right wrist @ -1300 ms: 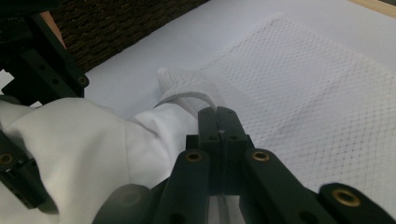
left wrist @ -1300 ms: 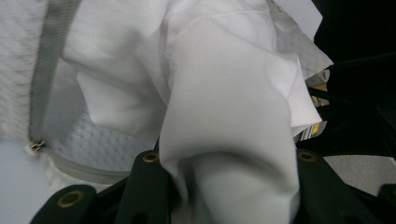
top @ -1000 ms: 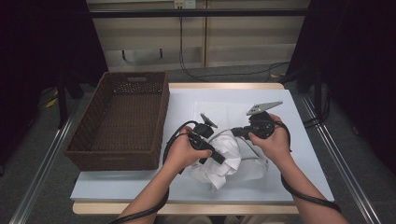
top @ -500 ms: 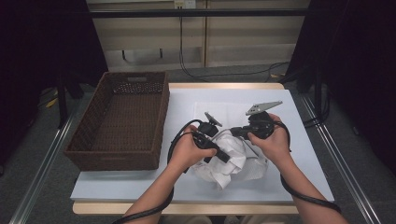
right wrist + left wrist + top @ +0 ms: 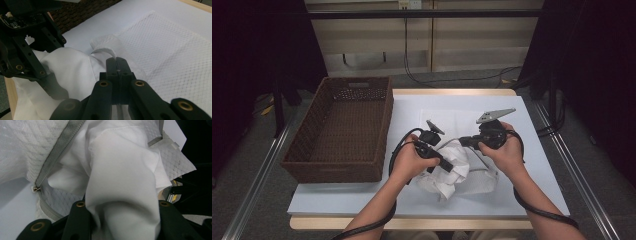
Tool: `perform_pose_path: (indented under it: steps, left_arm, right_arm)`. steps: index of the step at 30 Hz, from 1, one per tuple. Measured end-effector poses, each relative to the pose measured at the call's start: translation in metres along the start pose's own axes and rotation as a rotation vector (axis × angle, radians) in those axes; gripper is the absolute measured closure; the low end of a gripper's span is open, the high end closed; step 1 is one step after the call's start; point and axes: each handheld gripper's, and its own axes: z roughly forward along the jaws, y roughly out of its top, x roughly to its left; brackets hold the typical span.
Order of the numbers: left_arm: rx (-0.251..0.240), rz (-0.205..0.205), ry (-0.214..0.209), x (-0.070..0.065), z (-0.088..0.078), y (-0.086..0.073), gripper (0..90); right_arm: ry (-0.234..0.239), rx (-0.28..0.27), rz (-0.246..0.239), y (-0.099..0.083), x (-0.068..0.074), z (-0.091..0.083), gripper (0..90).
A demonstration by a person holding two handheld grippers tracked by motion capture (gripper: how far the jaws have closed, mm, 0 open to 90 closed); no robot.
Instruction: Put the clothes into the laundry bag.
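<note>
1. The left gripper (image 5: pixel 447 165) is clamped on a thick bunch of smooth white cloth (image 5: pixel 125 195), which fills the gap between its jaws in the left gripper view.
2. The right gripper (image 5: pixel 117 62) has its jaws pressed together, pinching the edge of a quilted white cover (image 5: pixel 482 175) with a grey zipper (image 5: pixel 57 152).
3. Both sit near the bench (image 5: pixel 412 200) middle, toward its six o'clock edge; the wicker basket (image 5: pixel 342 130) stands at nine o'clock of them.
4. Judged from the zipper mouth standing open around the cloth, the stuffing looks partly done: a fair wad remains outside, crumpled at the opening.
5. Left to do: push the rest through and close the zipper.
</note>
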Motion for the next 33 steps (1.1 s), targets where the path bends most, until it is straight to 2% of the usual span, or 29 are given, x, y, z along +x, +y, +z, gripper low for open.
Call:
perform_pose_path:
  steps: [5, 6, 7, 11, 12, 13, 14, 18, 19, 22, 25, 26, 29, 30, 32, 33]
  left_arm:
    - [-0.012, 0.010, -0.010, -0.005, 0.000, 0.004, 64.0]
    - [0.000, 0.014, -0.017, -0.005, 0.000, 0.005, 64.0]
    - [-0.020, 0.002, -0.013, -0.006, 0.001, 0.005, 64.1]
    - [-0.020, 0.009, -0.008, -0.005, 0.001, 0.006, 64.0]
    - [-0.014, 0.003, -0.007, -0.004, 0.001, 0.006, 64.0]
    - [-0.030, -0.006, -0.007, -0.004, 0.002, 0.006, 64.1]
    - [-0.019, -0.001, 0.003, -0.002, 0.000, 0.006, 64.0]
    - [-0.036, -0.042, 0.020, 0.004, 0.000, 0.002, 64.0]
    - [-0.036, -0.035, 0.018, 0.006, 0.001, 0.002, 64.1]
    - [-0.048, -0.075, 0.014, 0.006, 0.003, 0.000, 64.1]
    - [-0.025, -0.047, 0.030, 0.009, 0.004, 0.000, 64.1]
    - [-0.033, -0.061, 0.031, 0.008, 0.005, 0.000, 64.1]
    - [-0.025, -0.060, 0.031, 0.009, 0.006, 0.000, 64.1]
    - [-0.045, -0.079, 0.028, 0.008, 0.008, 0.000, 64.1]
    - [-0.025, -0.060, 0.031, 0.010, 0.008, 0.000, 64.1]
    - [-0.023, -0.071, 0.037, 0.010, 0.008, 0.000, 64.1]
  right_arm:
    - [0.006, -0.002, -0.009, 0.001, 0.002, 0.000, 90.0]
    - [0.004, -0.002, -0.011, 0.002, 0.003, 0.000, 90.0]
    - [0.007, -0.003, -0.011, 0.002, 0.003, 0.000, 90.0]
    - [0.009, -0.006, -0.013, 0.003, 0.002, -0.001, 90.0]
    - [0.008, -0.007, -0.011, 0.003, 0.003, -0.002, 90.0]
    - [0.010, -0.008, -0.009, 0.003, 0.003, -0.002, 90.0]
    - [0.015, -0.010, -0.008, 0.003, 0.002, -0.003, 90.0]
    - [0.012, -0.011, -0.009, 0.003, 0.002, -0.004, 90.0]
    - [0.014, -0.014, -0.011, 0.003, 0.003, -0.005, 90.0]
    - [0.012, -0.016, -0.016, 0.004, 0.003, -0.005, 90.0]
    - [0.016, -0.016, -0.016, 0.005, 0.004, -0.006, 90.0]
    - [0.017, -0.018, -0.020, 0.006, 0.004, -0.007, 90.0]
    - [0.017, -0.021, -0.021, 0.007, 0.005, -0.008, 90.0]
    - [0.015, -0.022, -0.020, 0.007, 0.005, -0.009, 90.0]
    - [0.019, -0.022, -0.021, 0.007, 0.004, -0.009, 90.0]
    - [0.020, -0.022, -0.021, 0.007, 0.004, -0.010, 90.0]
